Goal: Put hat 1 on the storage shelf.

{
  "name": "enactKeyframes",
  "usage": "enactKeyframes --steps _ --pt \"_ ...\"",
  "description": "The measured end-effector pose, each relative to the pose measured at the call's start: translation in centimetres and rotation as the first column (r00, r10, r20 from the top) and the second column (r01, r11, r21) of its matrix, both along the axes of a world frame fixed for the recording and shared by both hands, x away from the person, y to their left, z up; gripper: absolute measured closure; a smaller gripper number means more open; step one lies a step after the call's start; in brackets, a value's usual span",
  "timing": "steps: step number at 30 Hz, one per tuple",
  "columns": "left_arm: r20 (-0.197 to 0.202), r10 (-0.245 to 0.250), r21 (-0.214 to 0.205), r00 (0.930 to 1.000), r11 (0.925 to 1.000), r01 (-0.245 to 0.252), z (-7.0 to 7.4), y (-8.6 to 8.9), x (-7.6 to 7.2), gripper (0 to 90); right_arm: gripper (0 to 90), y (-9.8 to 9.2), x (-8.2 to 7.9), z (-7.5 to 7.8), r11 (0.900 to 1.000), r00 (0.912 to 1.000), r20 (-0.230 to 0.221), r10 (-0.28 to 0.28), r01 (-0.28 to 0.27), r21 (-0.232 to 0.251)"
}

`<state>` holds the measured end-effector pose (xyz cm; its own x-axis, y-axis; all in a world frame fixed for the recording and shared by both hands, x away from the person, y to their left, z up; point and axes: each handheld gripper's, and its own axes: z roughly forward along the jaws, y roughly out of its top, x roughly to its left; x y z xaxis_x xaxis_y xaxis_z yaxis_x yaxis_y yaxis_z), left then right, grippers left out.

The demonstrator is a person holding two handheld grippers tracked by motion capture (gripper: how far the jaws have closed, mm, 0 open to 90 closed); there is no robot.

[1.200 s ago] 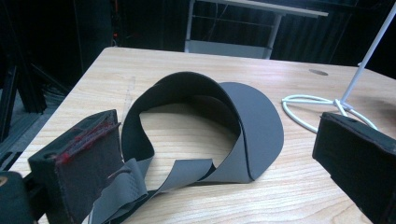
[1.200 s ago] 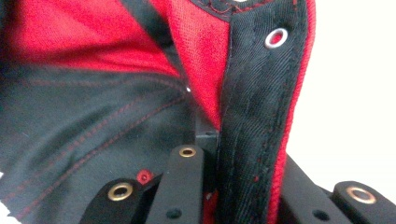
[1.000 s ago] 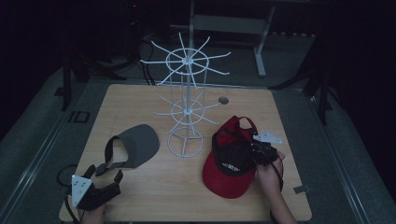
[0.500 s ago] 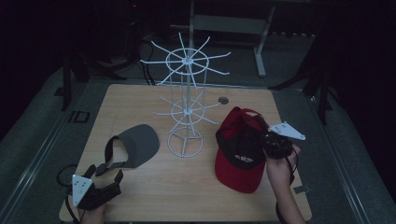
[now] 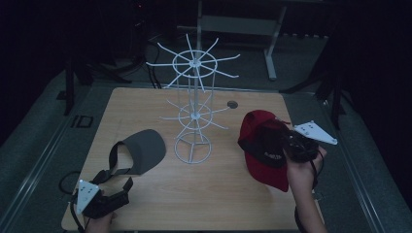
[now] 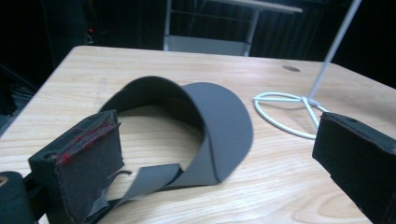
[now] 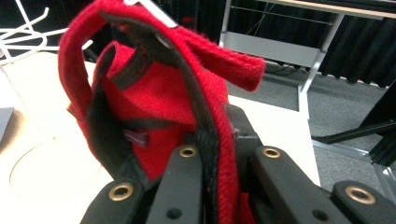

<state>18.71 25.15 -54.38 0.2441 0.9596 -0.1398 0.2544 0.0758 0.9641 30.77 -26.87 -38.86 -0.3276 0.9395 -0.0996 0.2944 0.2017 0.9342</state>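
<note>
Red cap (image 5: 265,148) pinched in right claw (image 5: 291,145), table's right edge (image 5: 286,111)

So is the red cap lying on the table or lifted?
Lifted: the right tool is shut on the red cap, its band pinched between the jaws.

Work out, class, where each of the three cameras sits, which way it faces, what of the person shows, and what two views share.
High view: above the person's side, facing forward and down on the table; both hands and forearms enter from below.
Left gripper view: on the left gripper, looking along open jaws at the grey visor.
Right gripper view: on the right gripper, jaws shut on the red cap.
Shared: the white wire rack appears in the high and left gripper views.
</note>
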Motion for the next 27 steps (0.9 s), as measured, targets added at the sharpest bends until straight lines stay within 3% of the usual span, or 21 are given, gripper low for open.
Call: enactKeyframes --steps 4,5,7,11,14,16,20,24,27 --pt "-0.041 -0.027 0.021 0.9988 0.9994 0.028 0.7 -0.4 0.1 1.8 86.1 -0.2 -0.2 0.3 0.9999 1.0 0.009 0.001 0.0 -0.01" --pt "-0.04 -0.07 0.017 0.9968 0.9974 0.07 1.1 -0.6 0.0 1.8 86.0 -0.4 -0.2 0.5 1.0 0.9999 0.013 -0.003 0.003 -0.005" --pt "-0.046 -0.098 0.026 0.9942 0.9948 0.099 1.6 -0.8 -0.1 1.8 86.0 -0.6 -0.3 0.7 1.0 0.9998 0.018 0.0 0.0 -0.002" --pt "-0.045 -0.135 0.036 0.9898 0.99 0.137 2.3 -1.4 -0.2 1.8 86.0 -0.6 -0.7 1.2 0.9999 0.9996 0.027 0.012 -0.012 0.005" --pt "-0.041 -0.191 0.031 0.9806 0.9807 0.193 3.4 -2.1 -0.3 2.0 86.0 -0.4 -1.0 1.7 0.9996 0.9992 0.031 0.027 -0.027 0.007" --pt "-0.04 -0.196 0.029 0.9798 0.98 0.197 3.7 -2.3 -0.3 3.3 86.0 -0.2 -1.3 2.1 0.9994 0.9988 0.037 0.033 -0.034 0.011" --pt "-0.02 -0.246 0.027 0.969 0.9687 0.247 5.6 -3.2 -0.2 3.3 86.0 0.1 -1.7 2.8 0.9988 0.9979 0.047 0.045 -0.046 0.016" --pt "-0.017 -0.304 0.049 0.9526 0.9514 0.304 6.7 -4.1 0.0 3.7 85.9 0.3 -2.0 3.3 0.9982 0.9973 0.05 0.054 -0.056 0.021" --pt "-0.017 -0.321 0.054 0.9468 0.9453 0.322 7.2 -4.7 0.2 3.9 86.0 0.5 -2.2 3.6 0.9975 0.9967 0.051 0.063 -0.065 0.028"
